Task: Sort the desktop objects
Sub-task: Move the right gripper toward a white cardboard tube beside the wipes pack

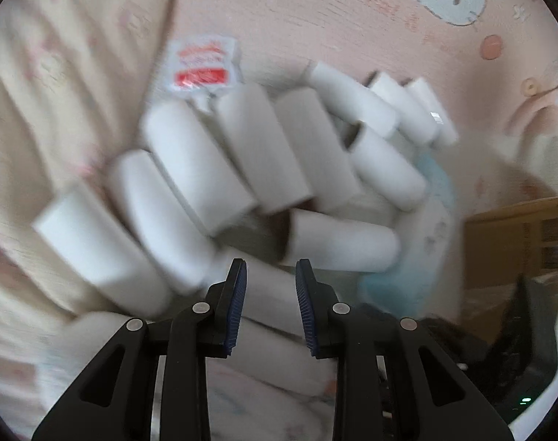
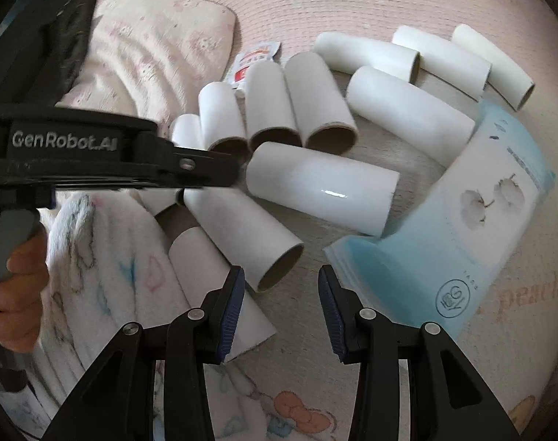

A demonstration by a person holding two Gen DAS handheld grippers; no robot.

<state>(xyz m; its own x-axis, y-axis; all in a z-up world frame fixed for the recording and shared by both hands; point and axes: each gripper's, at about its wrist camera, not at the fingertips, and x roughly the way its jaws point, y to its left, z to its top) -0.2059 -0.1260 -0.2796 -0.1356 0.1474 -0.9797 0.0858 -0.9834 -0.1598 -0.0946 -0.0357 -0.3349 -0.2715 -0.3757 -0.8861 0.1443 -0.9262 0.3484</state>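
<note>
Below me, the pink mat (image 2: 352, 7) carries a loose heap of white tubes (image 2: 323, 183), most lying side by side with their long axes running away from me and up to the left. My left gripper (image 1: 270, 275) hangs right over the heap, jaws parted with nothing pressed between them, so it looks the nearer one. My right gripper (image 2: 281, 286) stands open and empty just short of the nearest tube's open end (image 2: 279, 268). A blue-and-white packet (image 2: 462, 228) lies to the right, touching the heap, and a fleece blanket (image 2: 106, 275) crowds the left. A small red-and-white sachet (image 2: 253, 62) sits behind.
</note>
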